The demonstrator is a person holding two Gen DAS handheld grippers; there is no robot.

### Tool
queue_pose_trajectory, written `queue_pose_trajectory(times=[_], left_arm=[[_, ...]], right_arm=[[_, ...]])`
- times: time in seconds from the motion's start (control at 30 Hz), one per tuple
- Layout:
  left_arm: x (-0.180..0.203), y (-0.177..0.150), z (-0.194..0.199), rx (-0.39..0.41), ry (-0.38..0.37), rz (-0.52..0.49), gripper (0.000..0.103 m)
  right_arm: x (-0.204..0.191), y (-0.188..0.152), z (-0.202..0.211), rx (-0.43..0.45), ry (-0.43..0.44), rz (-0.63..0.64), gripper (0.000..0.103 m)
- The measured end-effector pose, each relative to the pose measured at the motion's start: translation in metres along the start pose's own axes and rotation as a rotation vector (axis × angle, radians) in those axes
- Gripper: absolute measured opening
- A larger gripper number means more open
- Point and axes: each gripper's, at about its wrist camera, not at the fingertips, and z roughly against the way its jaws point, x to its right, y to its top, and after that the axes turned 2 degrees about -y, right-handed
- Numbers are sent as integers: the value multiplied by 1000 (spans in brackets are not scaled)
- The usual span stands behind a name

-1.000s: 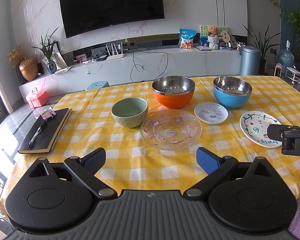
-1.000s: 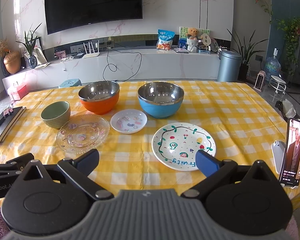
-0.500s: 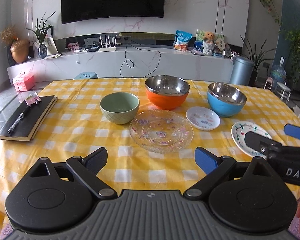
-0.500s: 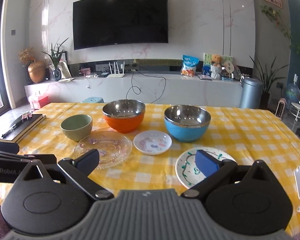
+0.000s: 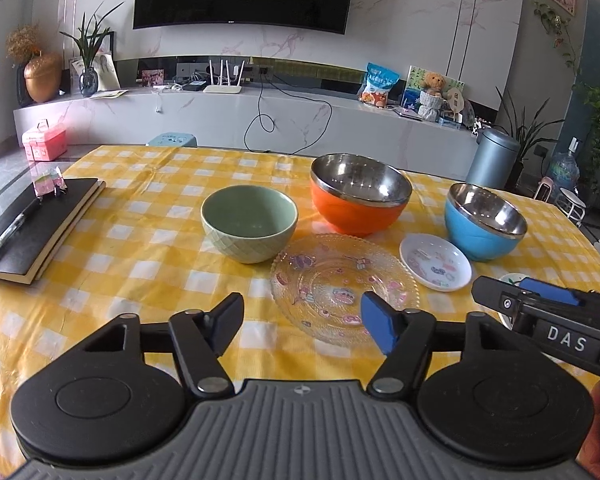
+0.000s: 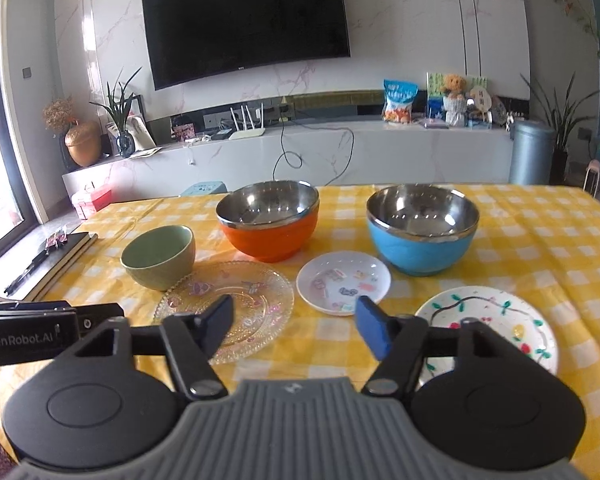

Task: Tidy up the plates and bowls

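Only right wrist shows painted plate [image 6: 496,308] whole — left clips it.

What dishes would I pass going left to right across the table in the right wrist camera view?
Green bowl → glass plate → orange bowl → small white dish → blue bowl → painted plate.

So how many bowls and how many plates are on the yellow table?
Bowls: 3, the green bowl, the orange bowl and the blue bowl.
Plates: 3, the clear glass plate, the small white plate and the painted plate.
Total: 6.
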Motion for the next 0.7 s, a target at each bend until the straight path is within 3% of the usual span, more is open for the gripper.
queue_pose_trajectory(times=[0.17,0.43,0.7], left_arm=[[-14,8,-30,-39,-26,67,49],[-34,8,-78,-86,-51,171,34],[-37,5,-95,-97,-56,192,30]], right_arm=[[2,4,-36,-62,11,-64,36],[5,4,-85,-161,47,-178,32],[12,1,-111,-207,67,-262,20]])
